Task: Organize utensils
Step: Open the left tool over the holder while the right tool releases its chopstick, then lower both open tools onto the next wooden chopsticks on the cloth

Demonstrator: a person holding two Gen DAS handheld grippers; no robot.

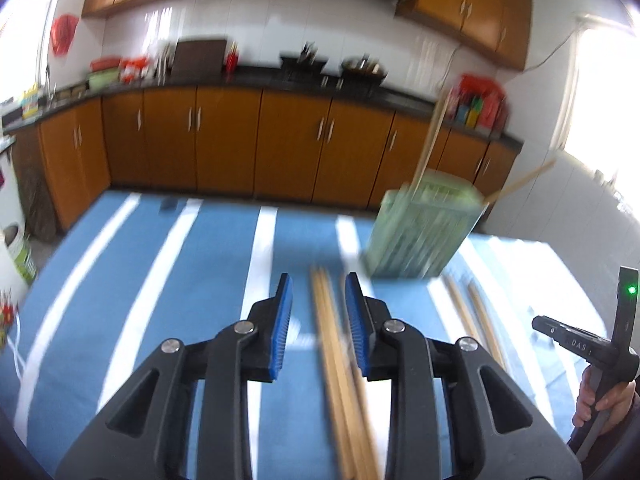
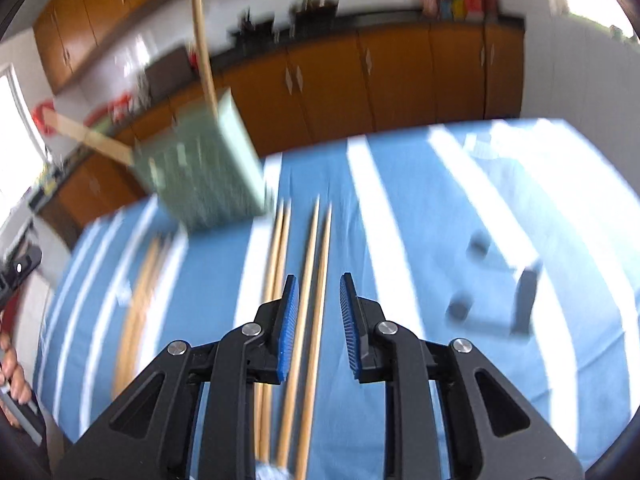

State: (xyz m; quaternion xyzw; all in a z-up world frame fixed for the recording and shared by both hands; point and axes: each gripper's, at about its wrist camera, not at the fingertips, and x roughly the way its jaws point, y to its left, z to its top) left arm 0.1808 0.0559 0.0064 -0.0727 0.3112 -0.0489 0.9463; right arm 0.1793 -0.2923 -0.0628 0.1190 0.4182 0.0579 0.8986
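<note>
Wooden chopsticks lie on a blue and white striped tablecloth (image 1: 200,280). In the left wrist view a bundle of chopsticks (image 1: 332,344) lies between the open fingers of my left gripper (image 1: 319,300), below them. A green slotted utensil holder (image 1: 420,228) stands ahead to the right with several chopsticks (image 1: 434,128) sticking out. In the right wrist view my right gripper (image 2: 319,300) is open above a pair of chopsticks (image 2: 314,280); another pair (image 2: 276,256) lies to its left. The holder (image 2: 204,168) shows upper left.
Two more chopsticks (image 1: 472,316) lie right of the holder's base. The right hand-held gripper's handle (image 1: 616,344) shows at the far right. Small dark objects (image 2: 524,300) sit on the cloth to the right. Orange kitchen cabinets (image 1: 260,140) run behind the table.
</note>
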